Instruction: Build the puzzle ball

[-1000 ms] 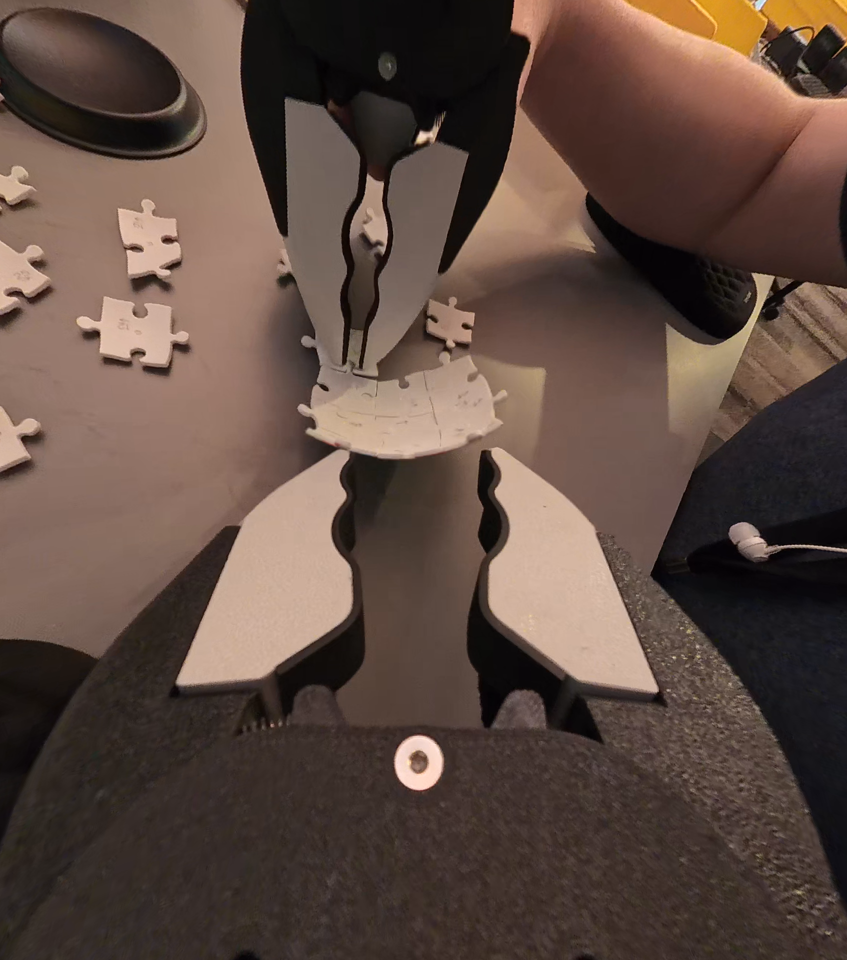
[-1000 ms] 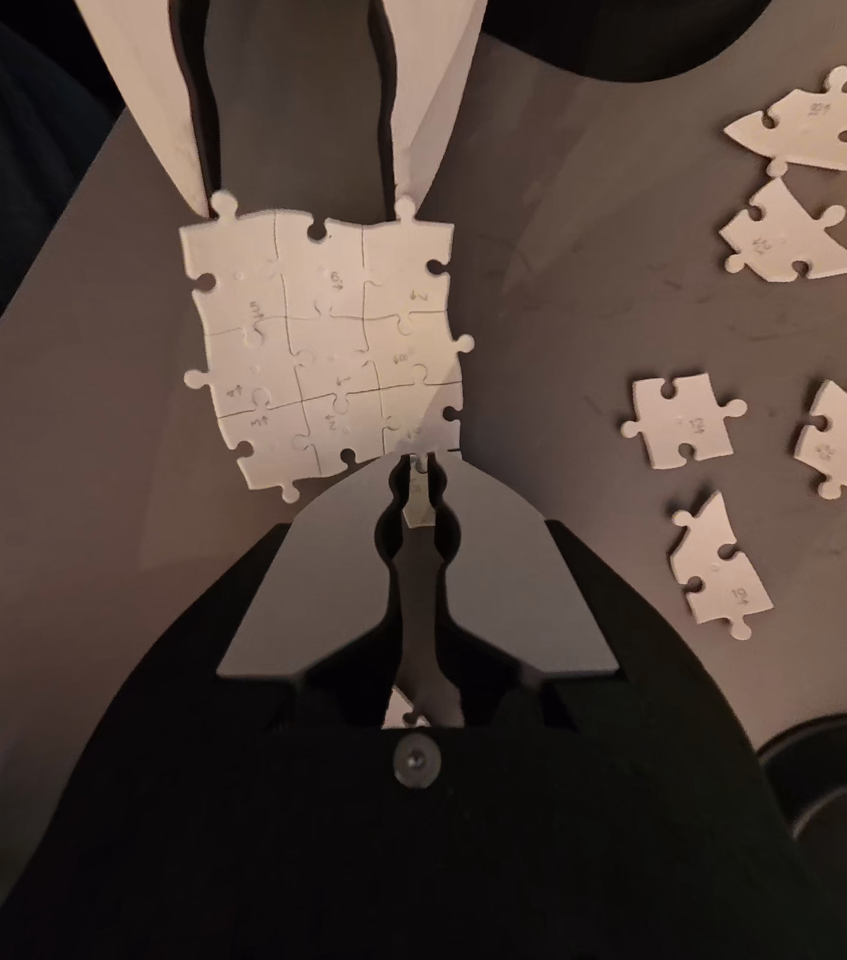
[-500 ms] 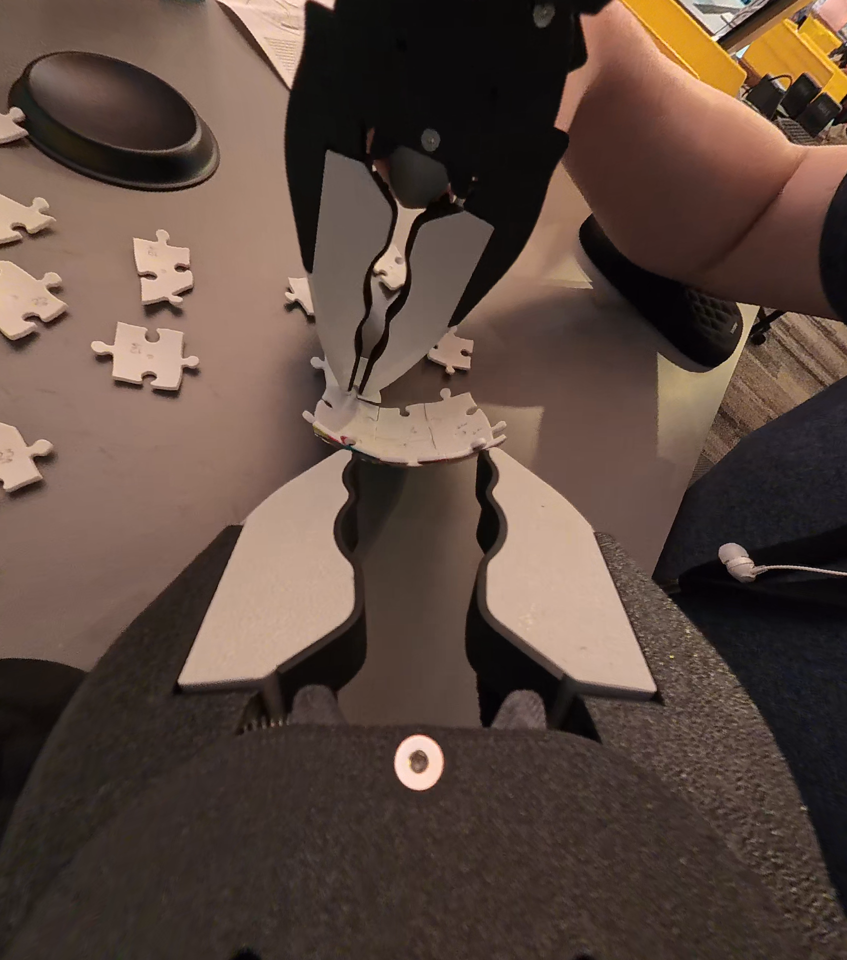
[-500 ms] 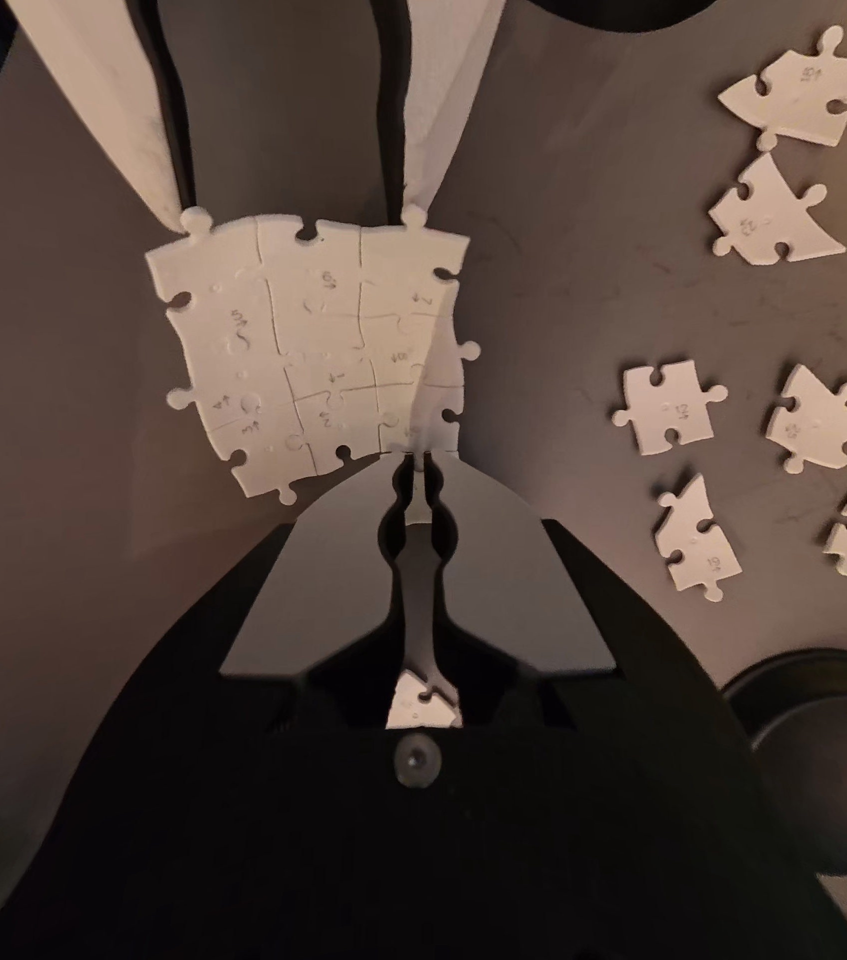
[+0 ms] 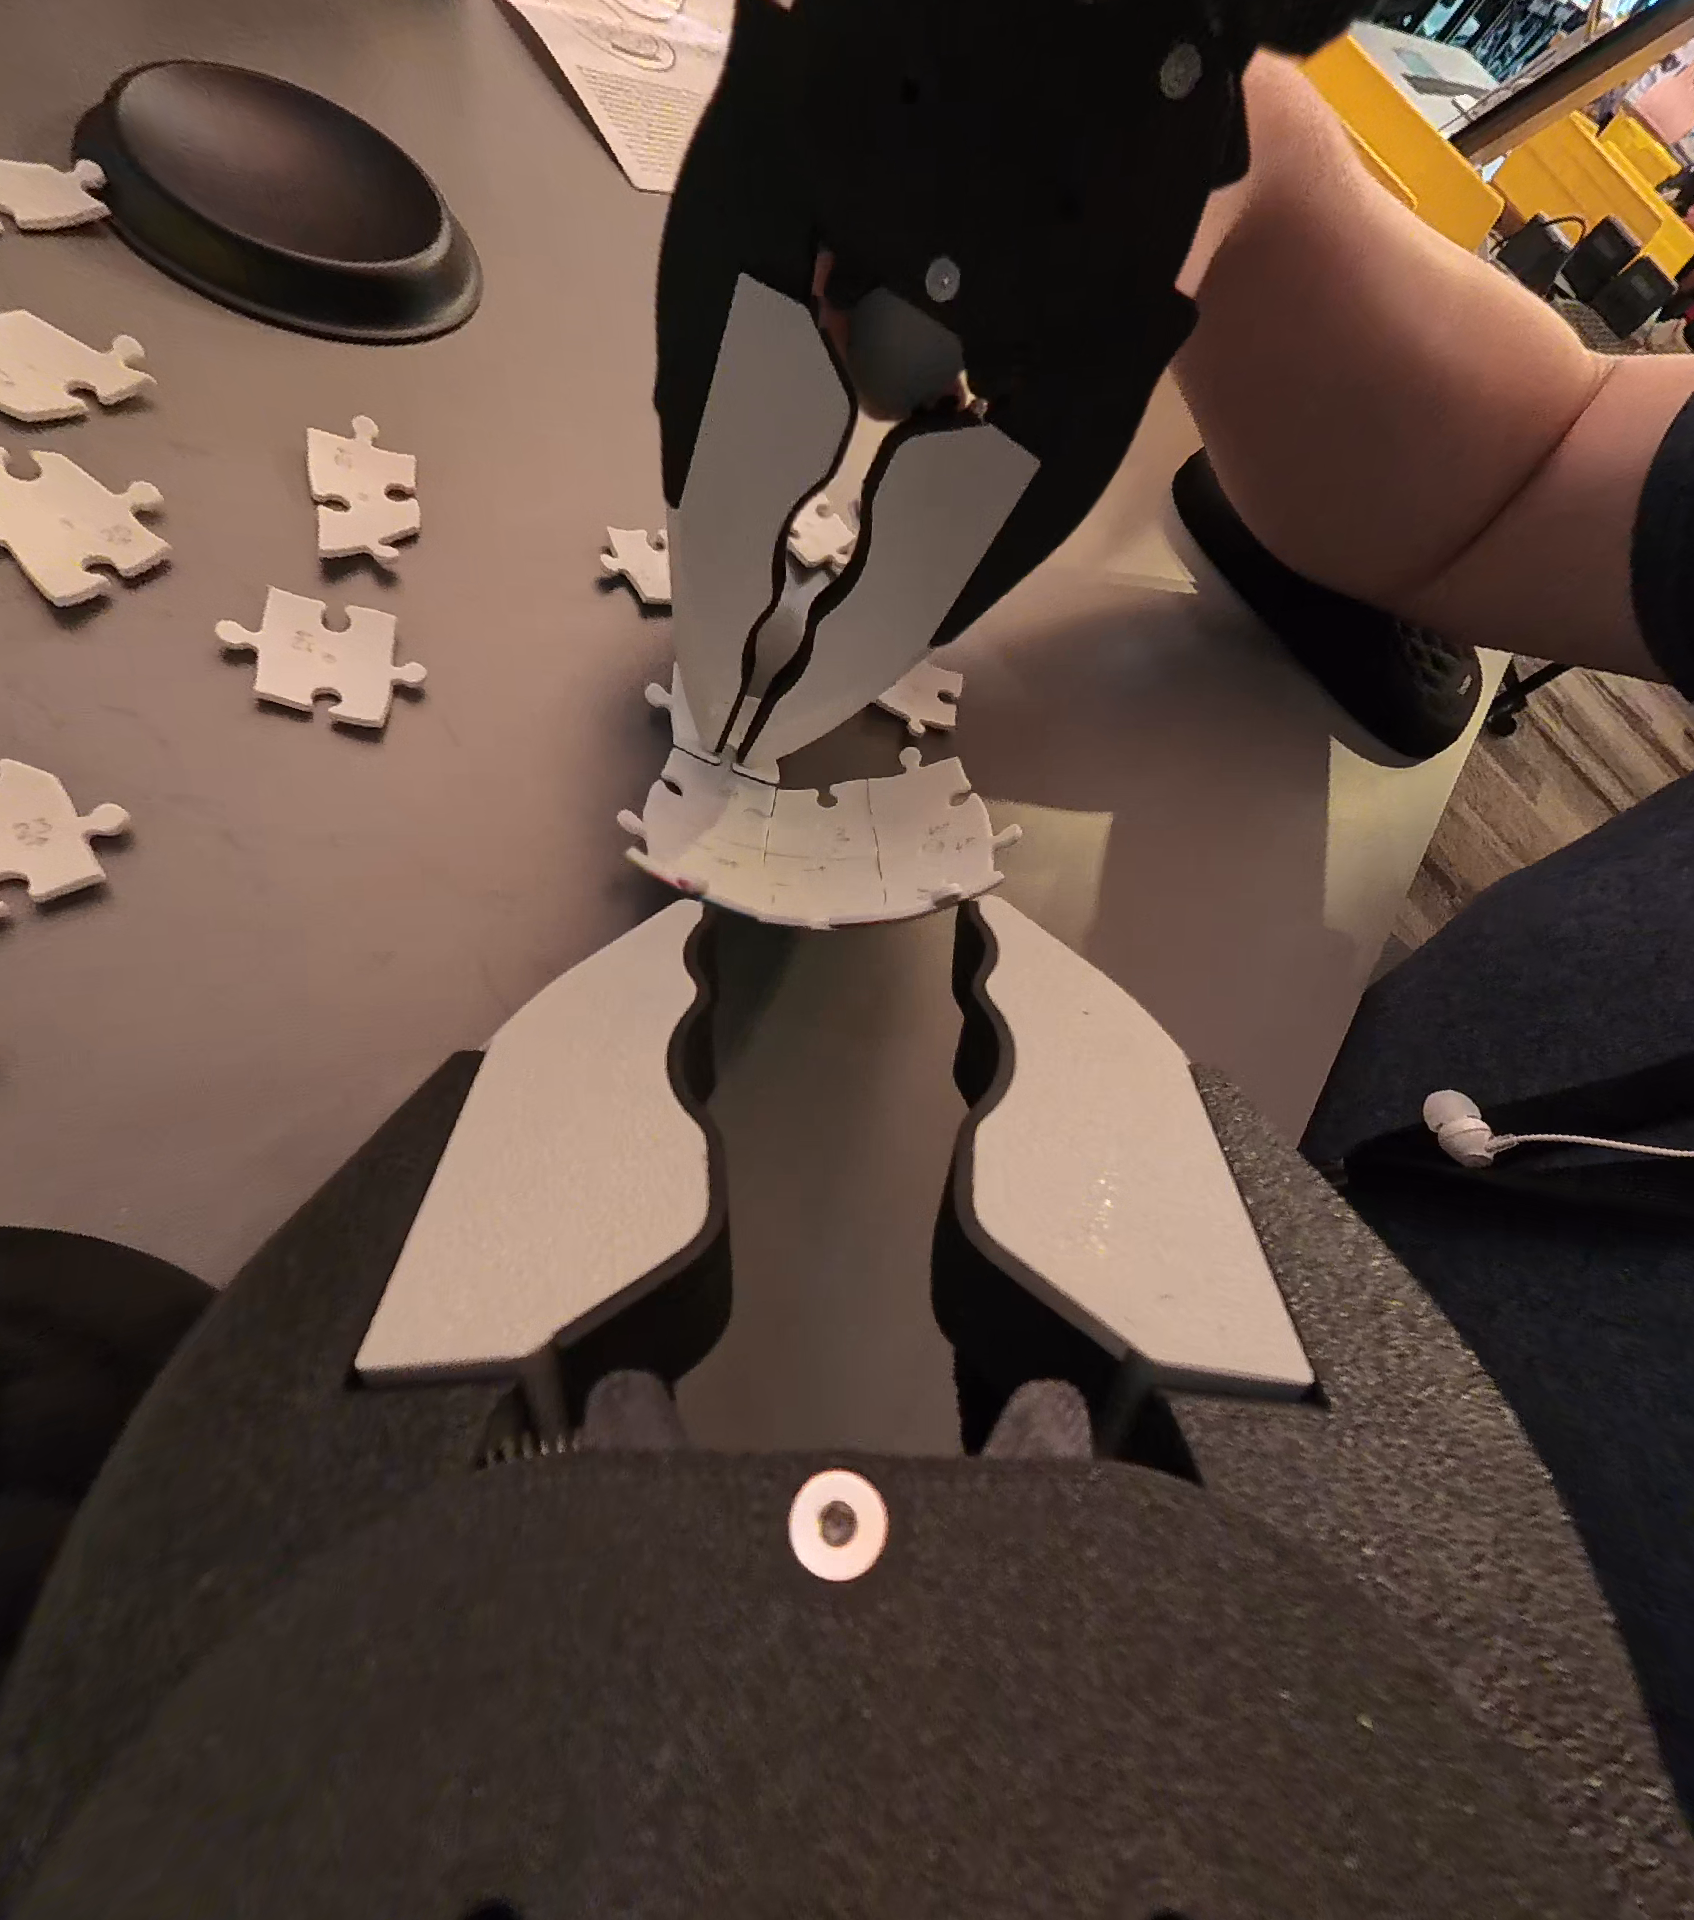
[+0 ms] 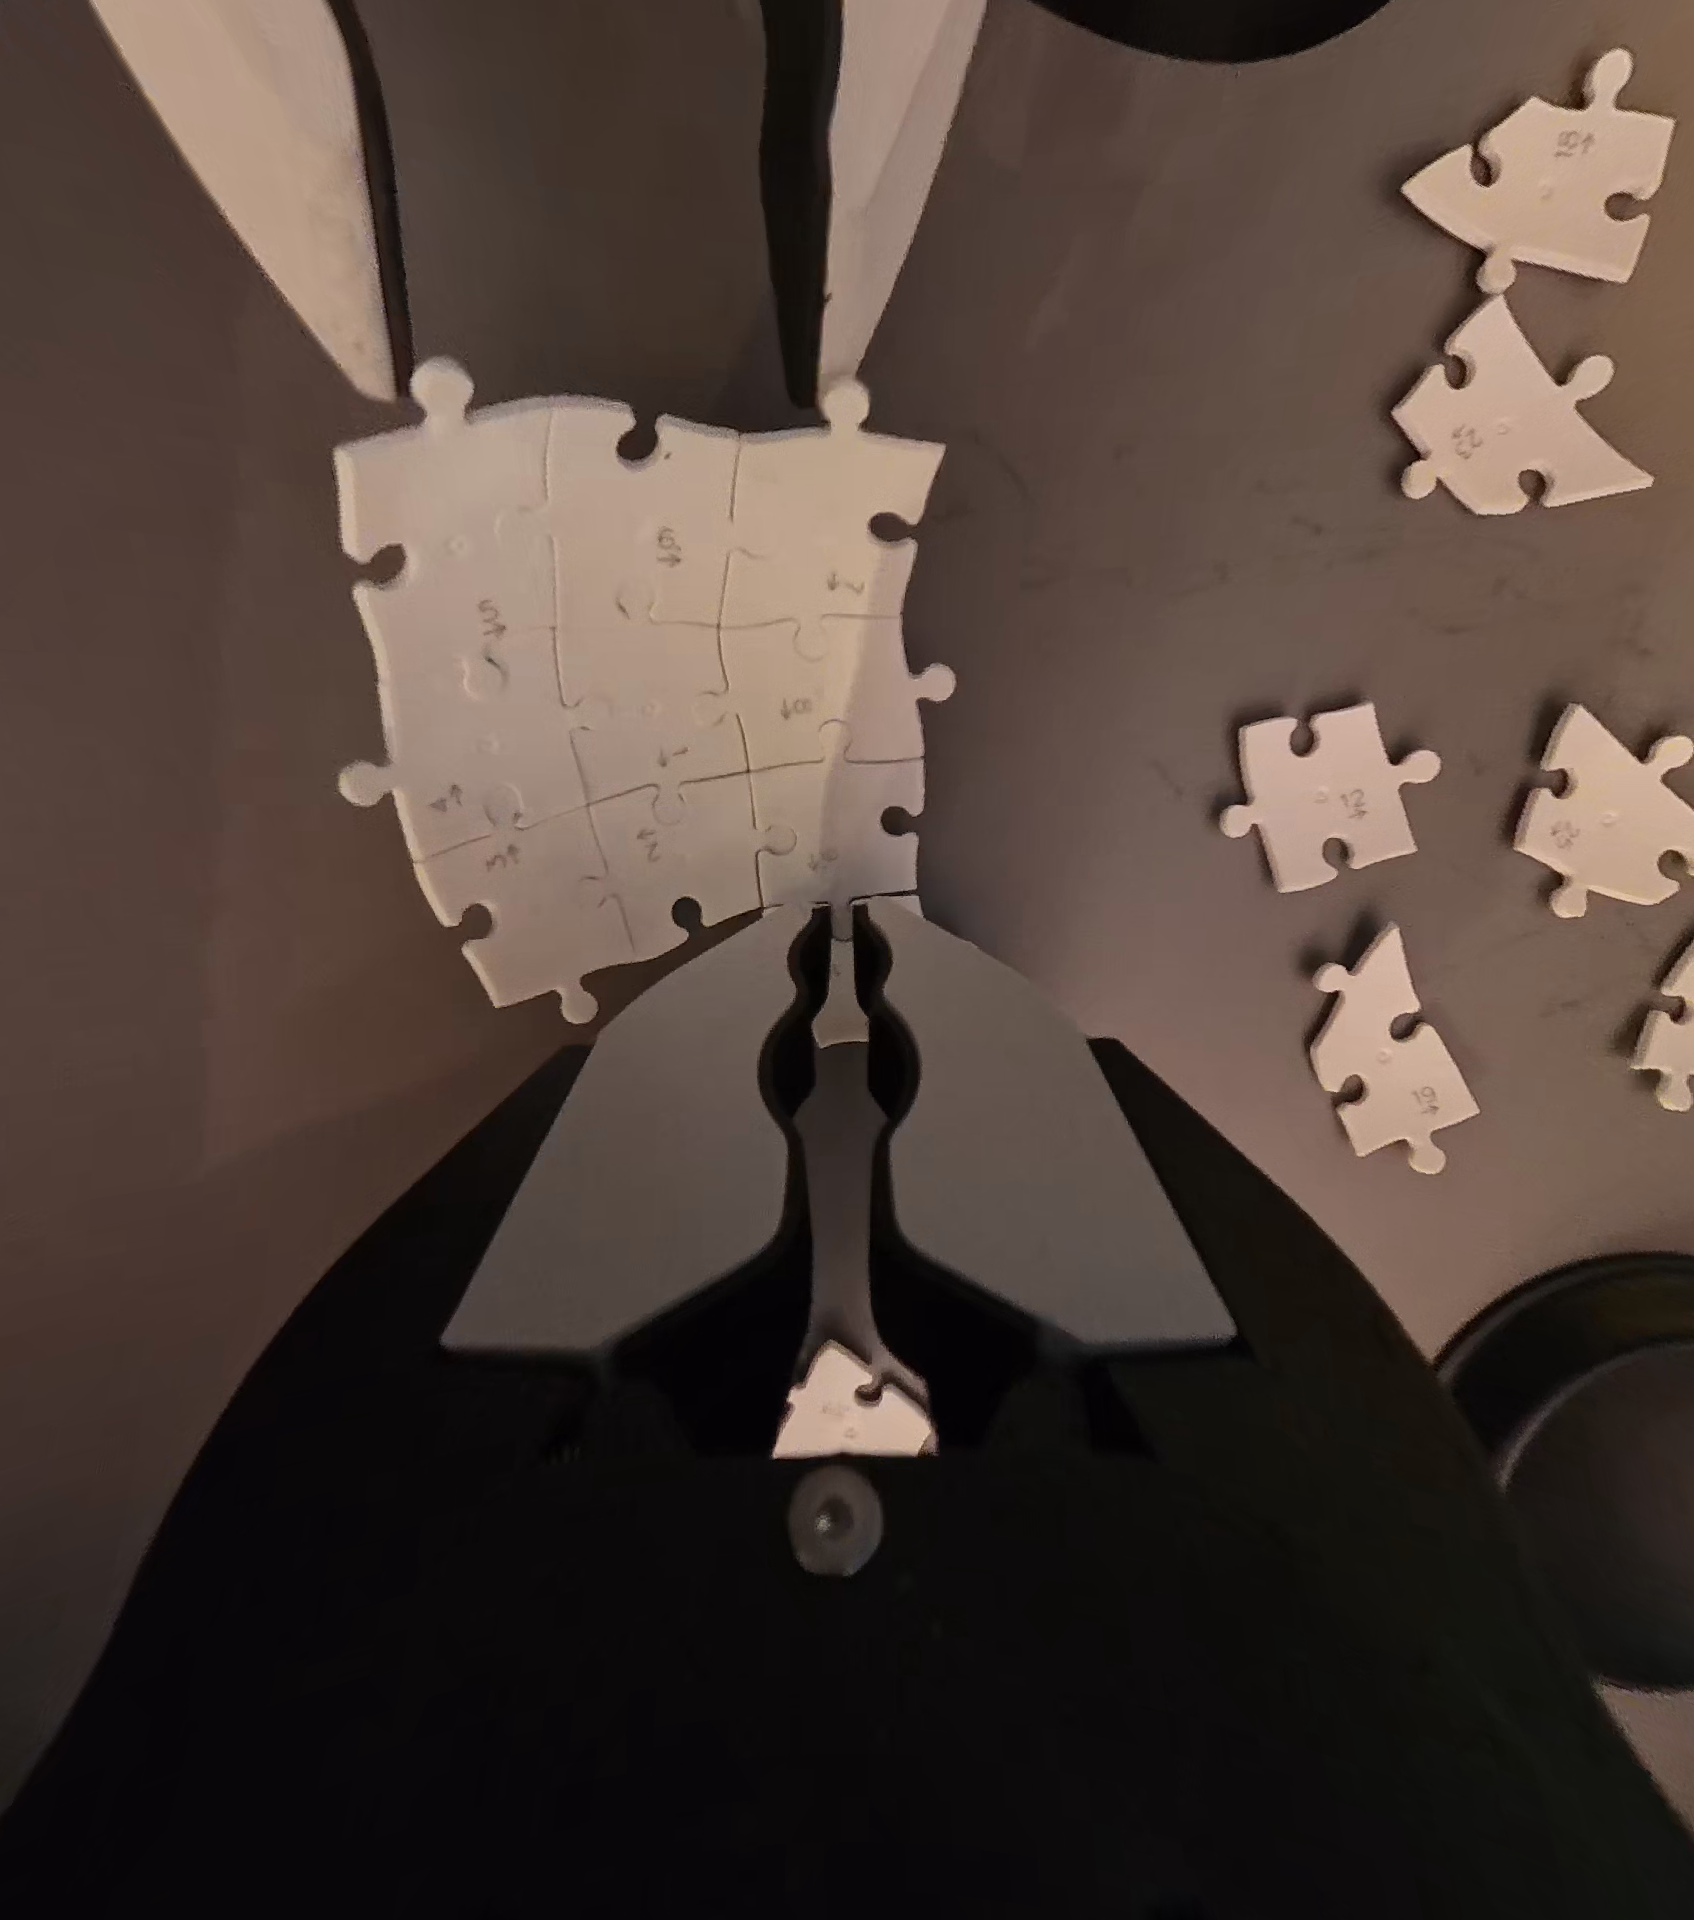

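A curved white panel of joined puzzle pieces (image 5: pixel 822 852) (image 6: pixel 635 665) is held just above the grey table. My right gripper (image 6: pixel 841 909) is shut on the panel's near corner piece; in the left wrist view it (image 5: pixel 734 758) reaches down from above onto the panel's far left corner. My left gripper (image 5: pixel 832 920) is open, its two fingertips set wide against the panel's near edge. In the right wrist view the left gripper (image 6: pixel 614 384) shows at the top, its tips beside the two knobs on the panel's far edge.
Several loose white pieces (image 5: pixel 323 665) (image 6: pixel 1331 800) lie on the table beside the panel. A black round dish (image 5: pixel 271 197) (image 6: pixel 1653 1475) stands beyond them. A paper sheet (image 5: pixel 635 83) lies at the back. A person's arm (image 5: pixel 1394 416) crosses above the table's right edge (image 5: pixel 1394 831). The tips of one gripper are about 8 cm away from the tips of the other. About 15 cm separates my right fingertips from the black round dish (image 6: pixel 1653 1475). It turns up in the left wrist view (image 5: pixel 315 189) as well.
The right gripper has tipped more upright and risen a little while staying shut on the panel's corner. The panel has tilted slightly. The left gripper stays open at the panel's edge.
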Available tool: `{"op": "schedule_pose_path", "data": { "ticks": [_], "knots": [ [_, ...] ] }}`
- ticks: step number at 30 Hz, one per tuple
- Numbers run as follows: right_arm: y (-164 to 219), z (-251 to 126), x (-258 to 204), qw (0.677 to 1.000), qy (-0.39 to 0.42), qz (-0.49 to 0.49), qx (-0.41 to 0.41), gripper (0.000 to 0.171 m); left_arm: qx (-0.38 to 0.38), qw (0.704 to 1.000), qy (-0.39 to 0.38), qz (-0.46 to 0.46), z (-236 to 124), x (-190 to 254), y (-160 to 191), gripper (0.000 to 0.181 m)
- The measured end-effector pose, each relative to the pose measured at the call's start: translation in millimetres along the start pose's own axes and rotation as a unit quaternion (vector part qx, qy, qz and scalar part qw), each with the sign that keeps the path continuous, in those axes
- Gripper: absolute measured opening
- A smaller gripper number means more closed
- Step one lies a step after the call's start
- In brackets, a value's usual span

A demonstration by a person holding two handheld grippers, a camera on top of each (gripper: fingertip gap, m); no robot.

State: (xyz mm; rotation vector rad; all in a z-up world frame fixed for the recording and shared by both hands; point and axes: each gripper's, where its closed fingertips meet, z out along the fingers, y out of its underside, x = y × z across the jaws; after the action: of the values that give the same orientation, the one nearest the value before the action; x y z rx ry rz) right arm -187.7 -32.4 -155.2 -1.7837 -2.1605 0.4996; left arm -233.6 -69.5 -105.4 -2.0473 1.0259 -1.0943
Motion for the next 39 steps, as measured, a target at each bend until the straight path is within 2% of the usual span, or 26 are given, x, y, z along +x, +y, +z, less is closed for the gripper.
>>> {"op": "schedule_pose_path", "data": {
  "ticks": [9,15,25,39],
  "knots": [
    [0.6,1.5,-3.9,0.999,-0.011,-0.012,-0.039,0.002,0.004,1.000,0.008,-0.002,1.6,-0.3,-2.2,0.043],
    [0.5,0.9,-3.9,0.999,-0.027,-0.013,-0.011,0.004,0.002,1.000,0.010,-0.001,1.5,0.7,-1.1,0.043],
    [3.8,-2.4,7.2,1.000,0.011,-0.021,0.015,0.011,0.000,1.000,0.011,0.001,3.1,1.0,-1.4,0.043],
    [3.5,-19.1,24.3,0.998,0.036,-0.032,0.046,0.001,-0.001,1.000,0.008,-0.001,4.6,-0.4,-1.2,0.043]
  ]
}}
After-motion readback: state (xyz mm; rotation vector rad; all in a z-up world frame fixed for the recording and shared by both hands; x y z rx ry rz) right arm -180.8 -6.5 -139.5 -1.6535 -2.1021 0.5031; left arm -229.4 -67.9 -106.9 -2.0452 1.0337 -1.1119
